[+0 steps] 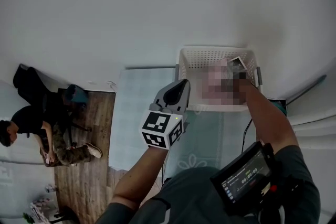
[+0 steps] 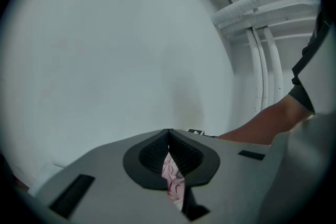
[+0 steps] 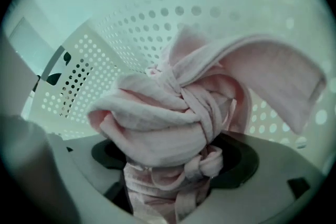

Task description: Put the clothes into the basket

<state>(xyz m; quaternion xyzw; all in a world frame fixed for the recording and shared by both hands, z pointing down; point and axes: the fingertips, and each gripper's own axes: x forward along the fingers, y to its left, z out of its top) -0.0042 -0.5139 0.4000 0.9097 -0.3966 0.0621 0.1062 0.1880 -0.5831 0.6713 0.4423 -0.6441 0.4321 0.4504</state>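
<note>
One garment to log. Appearance and position? (Senior)

Pale pink cloth (image 3: 168, 113), finely textured, twisted and knotted into a bundle with one flap thrown out to the right. It sits inside the white perforated laundry basket (image 3: 100, 65), which stands at the far end of the desk (image 1: 139, 113), against the wall (image 1: 131, 8). (Field)

Right gripper? (Senior)

Right gripper (image 3: 173, 157) is down in the basket, jaws spread wide. The bundle lies between them and heaps over them; the pads do not appear to bite on it. (Field)

Left gripper? (Senior)

Left gripper (image 2: 168, 135) is held up beside the basket's left side, apart from it, jaw tips together. A sliver of crinkled pink (image 2: 172, 178) shows in the slit behind the tips. Whether it is pinched there or only seen through the gap, I cannot tell. (Field)

Obstructions? (Senior)

From the head view, a mosaic patch covers the cloth and the right jaws. The cloth hides the basket floor and the right jaw tips. Part of the basket's near rim is crossed by the right forearm (image 1: 268, 118). (Field)
</note>
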